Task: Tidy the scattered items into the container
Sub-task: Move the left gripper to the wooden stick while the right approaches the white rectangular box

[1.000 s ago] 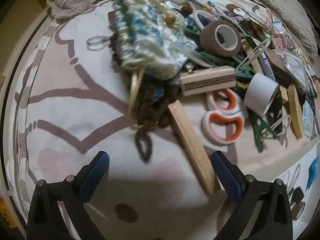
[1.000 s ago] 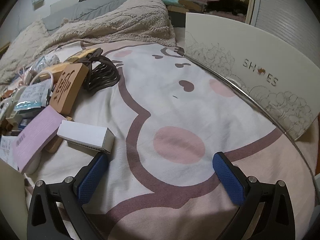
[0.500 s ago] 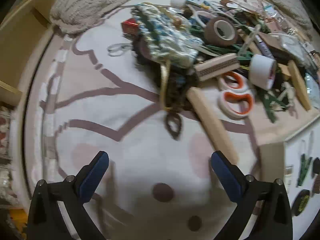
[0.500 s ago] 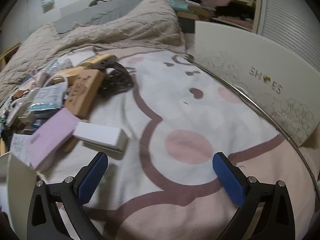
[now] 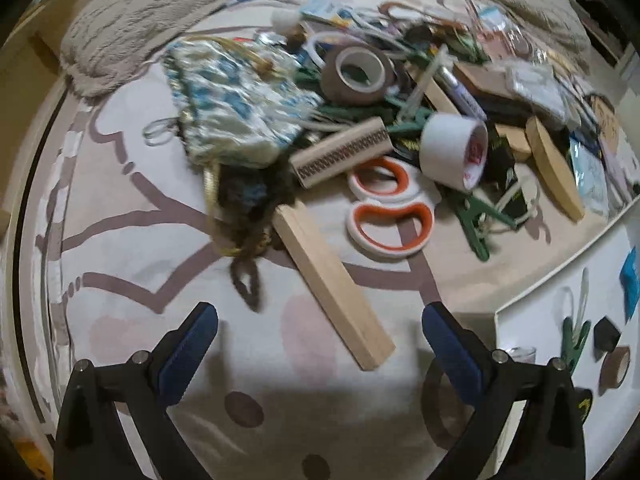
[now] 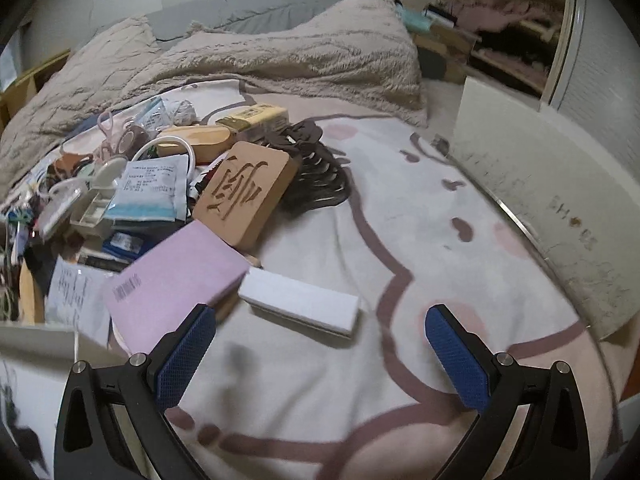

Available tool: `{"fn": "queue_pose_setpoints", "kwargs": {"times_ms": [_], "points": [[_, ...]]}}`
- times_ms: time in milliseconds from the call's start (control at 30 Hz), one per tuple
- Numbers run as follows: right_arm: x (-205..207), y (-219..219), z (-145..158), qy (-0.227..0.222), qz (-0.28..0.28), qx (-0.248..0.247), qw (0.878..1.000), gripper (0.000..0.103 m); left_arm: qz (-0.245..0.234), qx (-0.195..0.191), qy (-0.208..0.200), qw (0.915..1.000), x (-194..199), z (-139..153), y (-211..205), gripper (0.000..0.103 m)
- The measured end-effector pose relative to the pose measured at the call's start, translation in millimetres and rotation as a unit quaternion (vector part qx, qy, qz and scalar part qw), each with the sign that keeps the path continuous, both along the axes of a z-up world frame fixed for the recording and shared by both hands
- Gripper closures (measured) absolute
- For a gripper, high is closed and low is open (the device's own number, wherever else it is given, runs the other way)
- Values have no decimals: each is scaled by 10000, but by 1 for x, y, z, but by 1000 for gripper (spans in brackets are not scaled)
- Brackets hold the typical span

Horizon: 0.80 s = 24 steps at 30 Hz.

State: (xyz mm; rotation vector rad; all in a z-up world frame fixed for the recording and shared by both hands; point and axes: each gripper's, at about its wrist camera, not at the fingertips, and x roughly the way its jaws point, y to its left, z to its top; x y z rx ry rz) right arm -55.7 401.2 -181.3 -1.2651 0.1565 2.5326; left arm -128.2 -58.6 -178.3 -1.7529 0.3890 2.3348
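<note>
- Our left gripper [image 5: 320, 320] and right gripper [image 6: 320, 322] hang spread wide, holding nothing.
- Near the left one lies a wooden bar [image 5: 332, 286]; right of it, the white container [image 5: 560, 320], partly cut off.
- Farther off: orange-handled scissors [image 5: 390, 216], then brown tape [image 5: 358, 74] amid blurred clutter.
- Near the right one sits a white box [image 6: 300, 306].

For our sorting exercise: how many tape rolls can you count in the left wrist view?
4: brown roll atop the pile, white roll beside the scissors, two in the container. Others may be buried.
</note>
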Motion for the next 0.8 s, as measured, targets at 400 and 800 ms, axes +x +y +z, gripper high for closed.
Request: {"fn": "queue_pose_setpoints", "kwargs": {"times_ms": [400, 800], "points": [[-15, 20, -17, -277, -559, -411, 9972, 0, 372, -9, -213, 9991, 4, -6, -8, 0], [-20, 16, -28, -445, -528, -197, 9974, 0, 780, 209, -360, 9961, 0, -7, -1, 0]]}}
